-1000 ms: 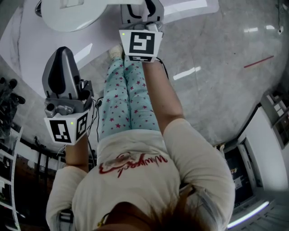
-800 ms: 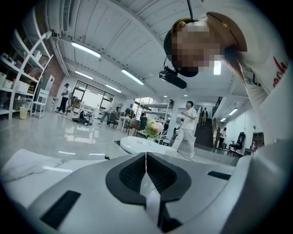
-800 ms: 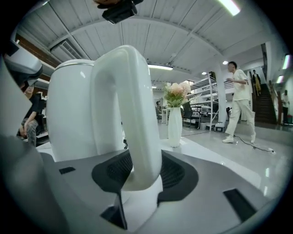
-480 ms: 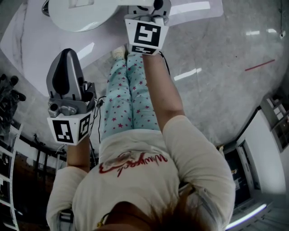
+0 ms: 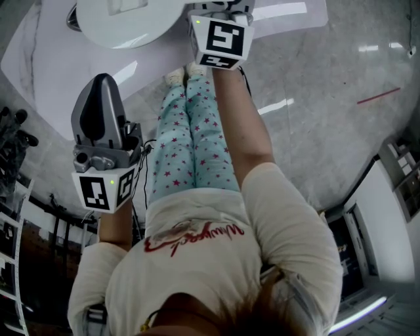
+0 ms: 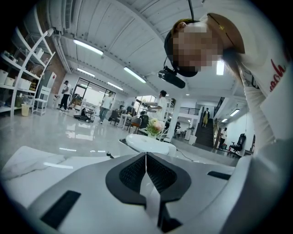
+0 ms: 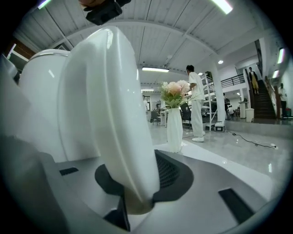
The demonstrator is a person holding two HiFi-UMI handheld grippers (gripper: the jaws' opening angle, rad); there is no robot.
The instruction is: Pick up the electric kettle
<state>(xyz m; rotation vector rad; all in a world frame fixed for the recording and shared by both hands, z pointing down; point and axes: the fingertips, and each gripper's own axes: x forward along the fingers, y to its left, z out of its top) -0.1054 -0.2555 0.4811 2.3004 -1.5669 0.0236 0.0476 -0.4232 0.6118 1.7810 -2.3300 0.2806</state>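
Head view: the electric kettle (image 5: 125,23) stands on the white bench (image 5: 56,62) at the top edge, seen from above as a broad white round. The right gripper (image 5: 220,8) reaches up beside the kettle's right flank, its marker cube just below. The left gripper (image 5: 100,85) is held lower and to the left, well apart from the kettle, over the bench's near edge

Left gripper view: the left gripper (image 6: 146,157) has its jaws pressed together with nothing between them. On the bench ahead lies a low white rounded shape (image 6: 147,142) in front of some flowers; whether it is the kettle cannot be told

Right gripper view: the kettle's white body (image 7: 43,100) fills the left side, and its curved handle (image 7: 114,109) runs down between the jaws of the right gripper (image 7: 139,183). These jaws have just been closing, and the ribbed pads sit against the handle's lower end on both sides, pinching it. To the right a white vase (image 7: 174,130) of flowers stands on the bench (image 7: 206,157), apart from the kettle
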